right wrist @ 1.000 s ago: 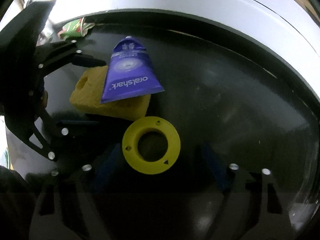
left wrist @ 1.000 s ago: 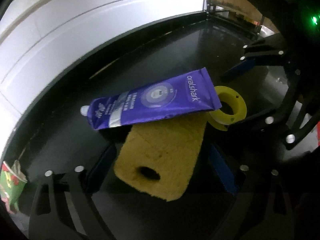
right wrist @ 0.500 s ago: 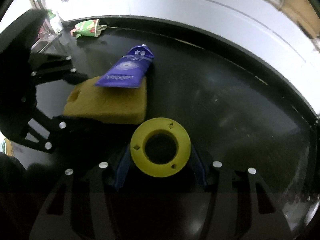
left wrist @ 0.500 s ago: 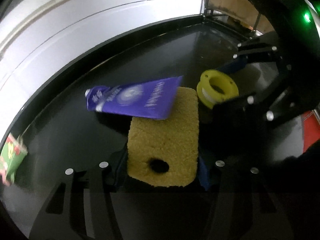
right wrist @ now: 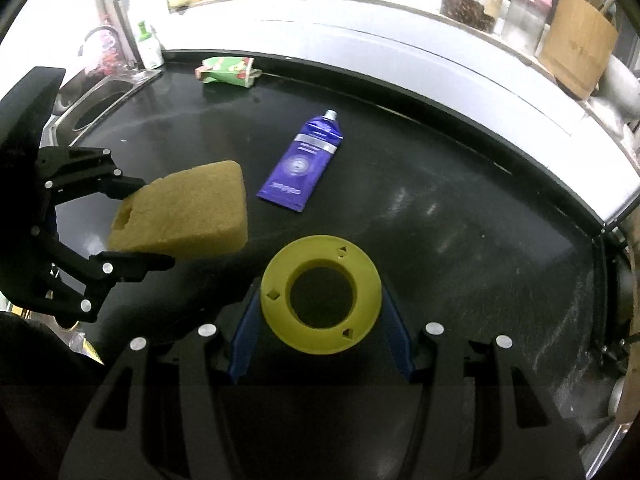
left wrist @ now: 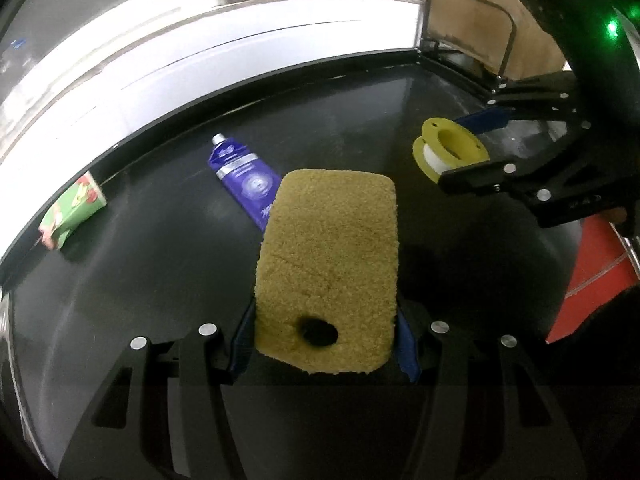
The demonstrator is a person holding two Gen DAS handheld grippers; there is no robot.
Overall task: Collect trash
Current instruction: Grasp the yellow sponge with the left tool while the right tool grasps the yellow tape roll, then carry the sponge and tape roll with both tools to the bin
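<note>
Sponge (left wrist: 328, 268) and yellow spool (right wrist: 320, 294) both lifted off the counter (right wrist: 460, 240) since a second ago; left gripper (left wrist: 326, 344) pinches the sponge, right gripper (right wrist: 320, 344) the spool. Toothpaste tube (right wrist: 306, 164) slid off, lying far; crumpled wrapper (right wrist: 226, 70) far left. I'd bin these two next.

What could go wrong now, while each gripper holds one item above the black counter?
1. The left gripper grips the sponge only at its near end; most of it sticks out forward, so it may sag or slip.
2. The right gripper pinches the round yellow spool by its rim, which could roll out.
3. The tube and the crumpled carton lie on the counter; both grippers are full, so these could be forgotten.
</note>
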